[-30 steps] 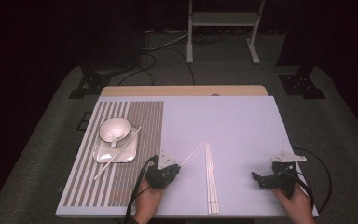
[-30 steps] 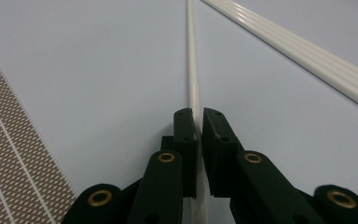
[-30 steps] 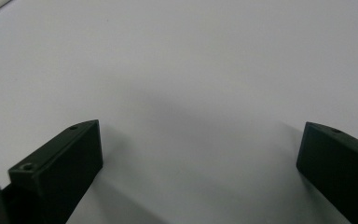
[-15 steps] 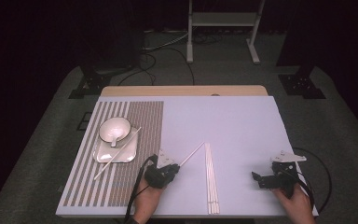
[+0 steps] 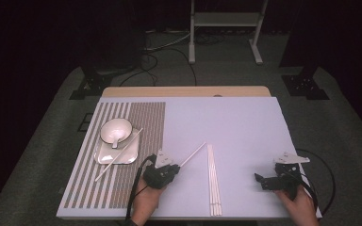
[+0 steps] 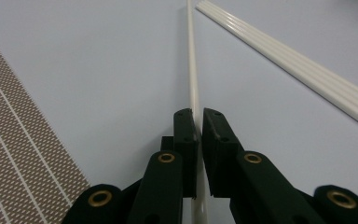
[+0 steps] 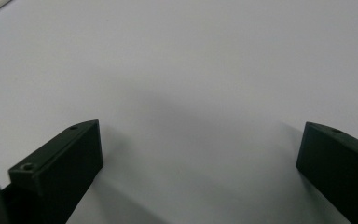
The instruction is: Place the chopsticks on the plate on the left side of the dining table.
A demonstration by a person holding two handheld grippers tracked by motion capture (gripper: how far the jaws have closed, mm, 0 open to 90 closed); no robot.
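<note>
Although the desk (image 5: 245,122) holds several white sticks, the work turns on 1 of them: a single chopstick (image 6: 193,84) pinched by the left gripper (image 6: 199,122), whose fingers (image 6: 186,135) press together on its near end. In the high view this chopstick (image 5: 192,155) sits at lower centre, its long axis slanting up and to the right away from the left gripper (image 5: 167,170), so the free tip points toward the bundle of chopsticks (image 5: 213,179) lying just to its right. That bundle runs nearly straight up the frame, and the held stick's tip ends just beside its top. The right gripper (image 5: 264,181) waits well apart at the lower right, its fingers (image 7: 60,163) spread wide over bare desk with nothing between them. The left hand is plainly the nearer. Another chopstick (image 5: 118,155) leans across the plate (image 5: 104,157) and bowl (image 5: 115,130) on the striped mat (image 5: 146,117), at centre left. Compared with 1 second ago, the held stick's tip has swung slightly; the right gripper is unchanged.
</note>
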